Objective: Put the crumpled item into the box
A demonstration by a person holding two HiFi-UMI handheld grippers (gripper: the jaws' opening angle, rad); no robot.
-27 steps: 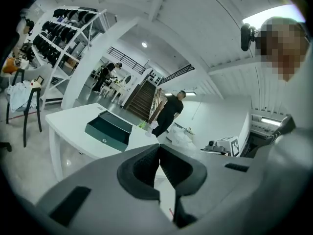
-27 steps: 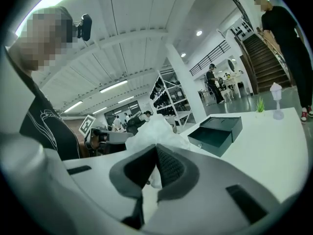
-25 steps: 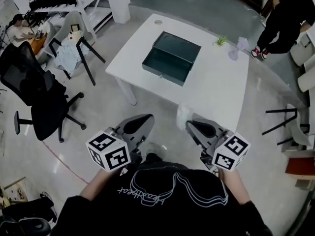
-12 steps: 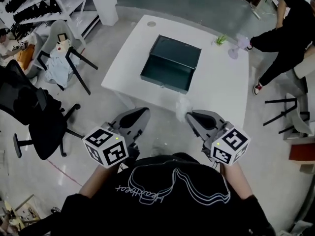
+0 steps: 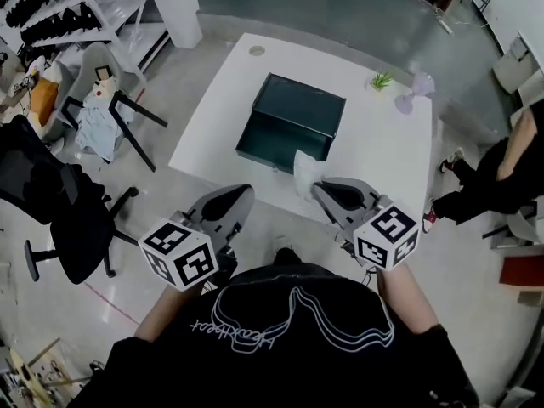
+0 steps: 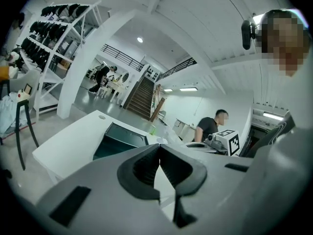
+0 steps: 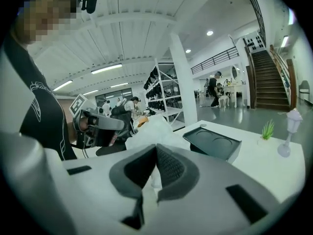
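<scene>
Counter (image 5: 382, 160) is carrying the open dark box (image 5: 293, 121), with both grippers hovering at its near edge. The left gripper (image 5: 244, 193) is idling, jaws together on nothing; the right gripper (image 5: 317, 189) is clamping the near end of the white crumpled item (image 5: 303, 171), airborne just before the box's near wall. Its long axis is running along the jaws, pointing boxward. Risk: the free end catching that wall, or the thin pinch slipping, leaving it short of the box.
</scene>
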